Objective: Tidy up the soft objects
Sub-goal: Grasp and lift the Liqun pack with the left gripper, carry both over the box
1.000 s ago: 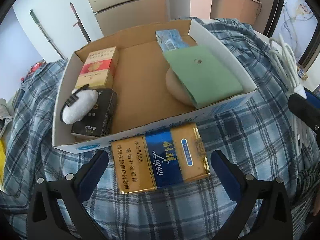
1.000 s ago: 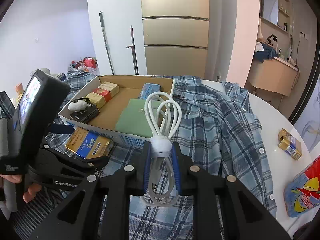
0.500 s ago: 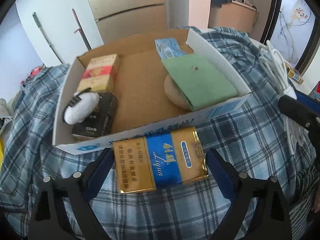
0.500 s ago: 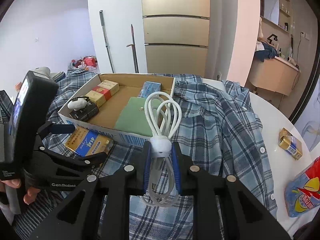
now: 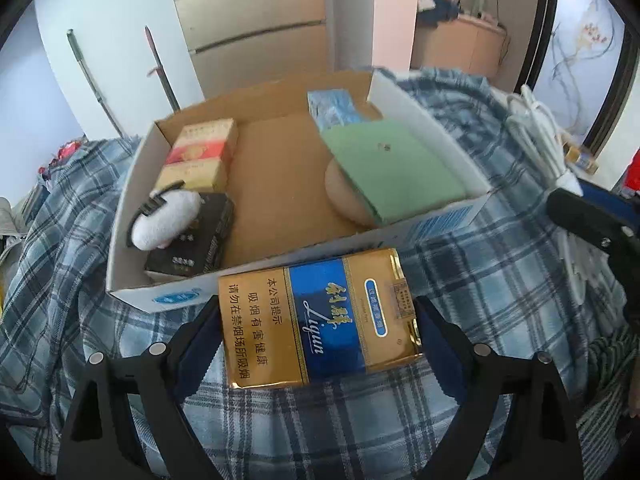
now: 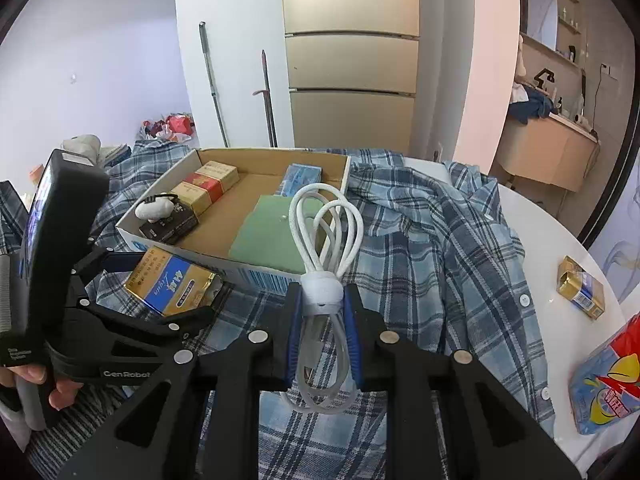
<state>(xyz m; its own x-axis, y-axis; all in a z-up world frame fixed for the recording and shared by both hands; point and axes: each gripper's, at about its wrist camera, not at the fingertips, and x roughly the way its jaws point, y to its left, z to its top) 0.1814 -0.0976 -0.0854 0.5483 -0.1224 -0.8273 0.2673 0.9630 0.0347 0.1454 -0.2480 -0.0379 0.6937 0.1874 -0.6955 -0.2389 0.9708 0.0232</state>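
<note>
Left gripper (image 5: 316, 320) wide open around gold-and-blue cigarette pack (image 5: 318, 314), fingers at both ends, touching or not cannot tell. Pack flat on plaid shirt (image 6: 432, 240), against near wall of cardboard box (image 5: 424, 226). Right gripper (image 6: 323, 312) clamped on coiled white cable (image 6: 326, 240), loops toward 12 o'clock.

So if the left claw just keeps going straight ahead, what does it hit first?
Probably the gold and blue cigarette pack, which already lies between the open left claw fingers on the plaid shirt. Just beyond it stands the near wall of the cardboard box; the depth between them is unclear.
</note>
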